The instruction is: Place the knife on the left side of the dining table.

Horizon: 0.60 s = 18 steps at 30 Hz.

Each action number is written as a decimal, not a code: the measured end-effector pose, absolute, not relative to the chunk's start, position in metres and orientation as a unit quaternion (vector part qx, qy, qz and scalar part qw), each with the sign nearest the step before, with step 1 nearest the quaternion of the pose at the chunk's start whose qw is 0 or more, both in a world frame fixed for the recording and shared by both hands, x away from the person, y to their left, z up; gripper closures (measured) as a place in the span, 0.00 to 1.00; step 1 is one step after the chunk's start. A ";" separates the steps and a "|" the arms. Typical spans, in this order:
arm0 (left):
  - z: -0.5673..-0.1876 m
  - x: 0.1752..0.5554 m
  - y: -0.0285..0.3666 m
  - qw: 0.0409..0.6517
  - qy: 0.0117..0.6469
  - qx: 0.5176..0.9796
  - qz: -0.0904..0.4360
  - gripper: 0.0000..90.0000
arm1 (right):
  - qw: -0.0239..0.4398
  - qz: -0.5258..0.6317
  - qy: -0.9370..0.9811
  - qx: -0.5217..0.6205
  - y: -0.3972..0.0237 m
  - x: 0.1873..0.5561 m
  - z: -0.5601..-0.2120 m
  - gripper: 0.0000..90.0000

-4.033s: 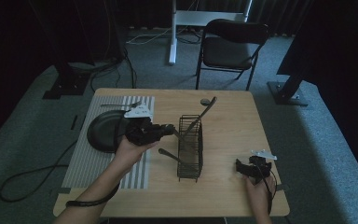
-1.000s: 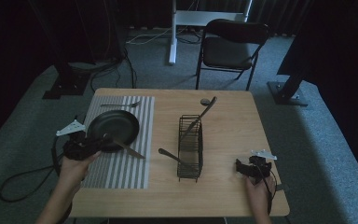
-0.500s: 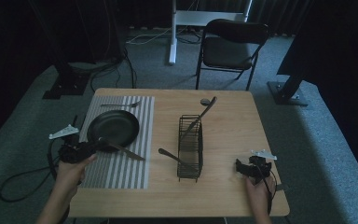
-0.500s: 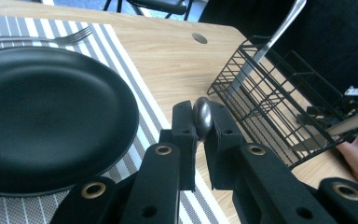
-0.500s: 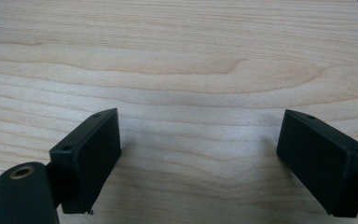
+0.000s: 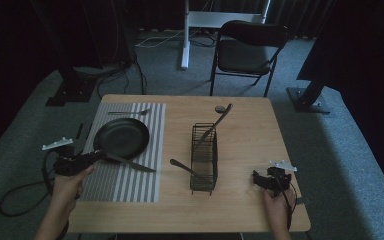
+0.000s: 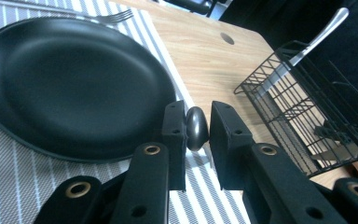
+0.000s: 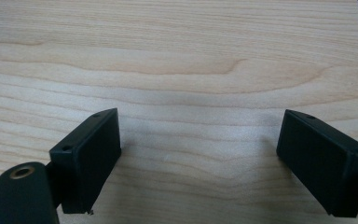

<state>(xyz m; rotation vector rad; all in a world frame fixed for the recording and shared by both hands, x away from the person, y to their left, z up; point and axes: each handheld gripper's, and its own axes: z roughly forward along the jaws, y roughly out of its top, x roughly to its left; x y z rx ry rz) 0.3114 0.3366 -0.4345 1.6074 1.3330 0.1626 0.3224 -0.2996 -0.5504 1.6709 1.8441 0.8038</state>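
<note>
Four seconds back the left gripper (image 6: 96, 156) was at the wire rack; now it sits at the left edge of the striped mat, and a knife (image 6: 130, 163) lies on the mat where none lay before. Its jaws stand narrow around the rounded dark end of the knife's handle (image 7: 196, 128). Whether they pinch it or have just let go, the left gripper view does not settle; small gaps seem to show on both sides of the handle.

Outward from there, the knife runs toward four o'clock across the mat (image 6: 125, 175), just beside the black plate (image 6: 121, 137) at the plate's five o'clock. A fork (image 6: 128, 112) lies at the plate's twelve o'clock, near the mat's far edge. The wire rack (image 6: 204, 157) stands at three o'clock of the plate, with one utensil leaning out of its far end and another handle poking out at its nine o'clock side.

The right gripper (image 6: 263, 179) rests near the table's front right corner, jaws wide over bare wood (image 8: 177, 60).

I judge the step in hand to be laying the knife beside the plate. Next the left jaws should open fully, draw back clear of the handle, then return to the rack for the remaining pieces.
</note>
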 end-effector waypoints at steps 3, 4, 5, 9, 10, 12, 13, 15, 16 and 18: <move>-0.439 0.313 0.341 0.488 0.557 0.668 0.073 0.82 | 0.260 0.297 0.681 0.617 -0.300 0.322 -0.550 0.14; -0.440 0.313 0.342 0.483 0.560 0.668 0.078 0.81 | 0.260 0.297 0.681 0.617 -0.300 0.322 -0.550 0.14; -0.441 0.313 0.344 0.482 0.560 0.670 0.079 0.79 | 0.260 0.297 0.681 0.617 -0.300 0.322 -0.550 0.14; -0.447 0.315 0.349 0.473 0.566 0.671 0.077 0.72 | 0.260 0.297 0.681 0.617 -0.300 0.322 -0.550 0.14; -0.449 0.315 0.350 0.469 0.569 0.670 0.079 0.72 | 0.260 0.297 0.681 0.617 -0.300 0.322 -0.550 0.14; -0.453 0.316 0.352 0.463 0.576 0.669 0.081 0.72 | 0.260 0.297 0.681 0.617 -0.300 0.322 -0.550 0.14; -0.453 0.316 0.352 0.463 0.576 0.669 0.081 0.72 | 0.260 0.297 0.681 0.617 -0.300 0.322 -0.550 0.14; -0.459 0.317 0.356 0.450 0.585 0.669 0.087 0.72 | 0.260 0.297 0.681 0.617 -0.300 0.322 -0.550 0.14; -0.459 0.317 0.356 0.450 0.585 0.669 0.087 0.72 | 0.260 0.297 0.681 0.617 -0.300 0.322 -0.550 0.14; -0.462 0.318 0.358 0.446 0.590 0.667 0.087 0.71 | 0.260 0.297 0.681 0.617 -0.300 0.322 -0.550 0.14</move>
